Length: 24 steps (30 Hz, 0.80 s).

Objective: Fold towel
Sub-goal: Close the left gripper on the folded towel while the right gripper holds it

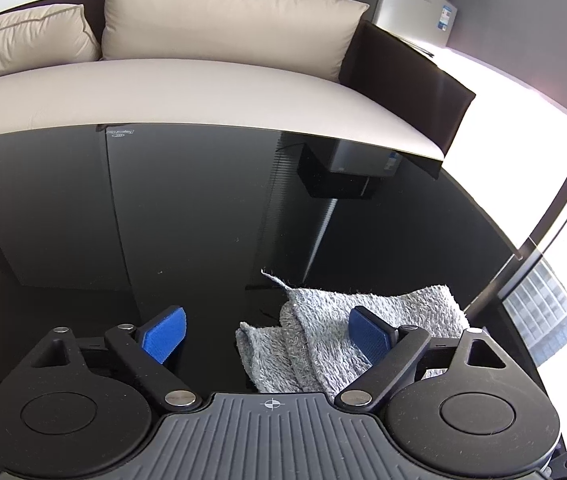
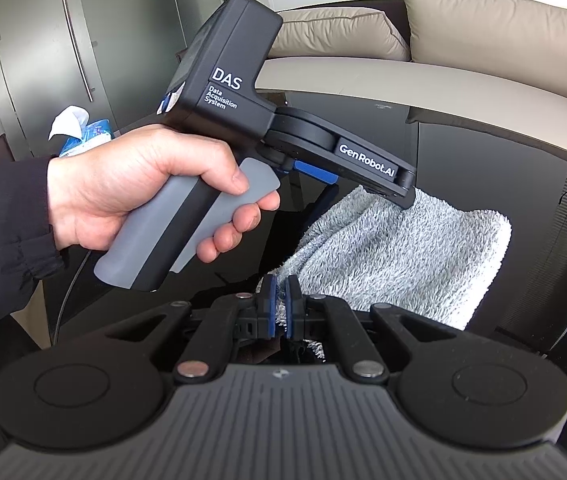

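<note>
A bare stretch of black tabletop (image 1: 163,220) runs to the sofa (image 1: 203,92). The grey towel (image 2: 395,248) lies rumpled near its edge. A hand (image 2: 143,188) tilts the left tongs (image 1: 267,330) downward, spread open over the towel, seemingly not pressing it. Only the right wrist view shows the right tongs (image 2: 282,304) clamped on a towel edge.

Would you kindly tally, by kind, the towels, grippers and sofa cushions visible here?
Towel: 1
Grippers: 2, left gripper and right gripper
Sofa cushions: 2, large cushion and small cushion
Total: 5
</note>
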Each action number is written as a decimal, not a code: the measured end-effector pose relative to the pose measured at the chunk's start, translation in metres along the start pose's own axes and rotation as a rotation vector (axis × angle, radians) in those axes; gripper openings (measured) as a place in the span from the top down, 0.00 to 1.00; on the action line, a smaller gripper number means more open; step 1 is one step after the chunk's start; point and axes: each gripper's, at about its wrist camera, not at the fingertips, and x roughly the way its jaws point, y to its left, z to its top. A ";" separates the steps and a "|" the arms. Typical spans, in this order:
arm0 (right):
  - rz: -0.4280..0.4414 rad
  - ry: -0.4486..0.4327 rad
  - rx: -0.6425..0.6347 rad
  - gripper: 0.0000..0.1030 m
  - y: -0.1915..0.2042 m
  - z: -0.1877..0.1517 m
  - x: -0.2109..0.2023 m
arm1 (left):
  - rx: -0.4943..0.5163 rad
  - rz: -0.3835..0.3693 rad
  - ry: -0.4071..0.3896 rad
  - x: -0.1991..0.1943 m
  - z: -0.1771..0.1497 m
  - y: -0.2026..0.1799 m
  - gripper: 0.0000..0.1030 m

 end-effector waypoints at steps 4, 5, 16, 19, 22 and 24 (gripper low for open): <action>0.000 0.000 0.001 0.96 0.000 0.000 0.001 | 0.050 0.000 -0.013 0.003 -0.001 -0.009 0.34; 0.000 0.000 0.002 0.96 0.000 0.000 0.001 | 0.053 -0.002 -0.016 0.004 -0.002 -0.010 0.39; -0.007 0.000 0.009 0.95 -0.001 0.000 0.002 | 0.077 -0.044 -0.030 0.003 -0.006 -0.017 0.85; -0.008 -0.005 0.012 0.95 -0.001 0.001 0.002 | 0.081 -0.051 -0.035 0.000 -0.007 -0.018 0.91; -0.009 -0.008 0.011 0.95 -0.001 0.001 0.002 | 0.079 -0.053 -0.053 -0.004 -0.007 -0.019 0.92; -0.009 -0.009 0.009 0.95 -0.001 0.001 0.002 | 0.079 -0.057 -0.061 -0.007 -0.006 -0.019 0.92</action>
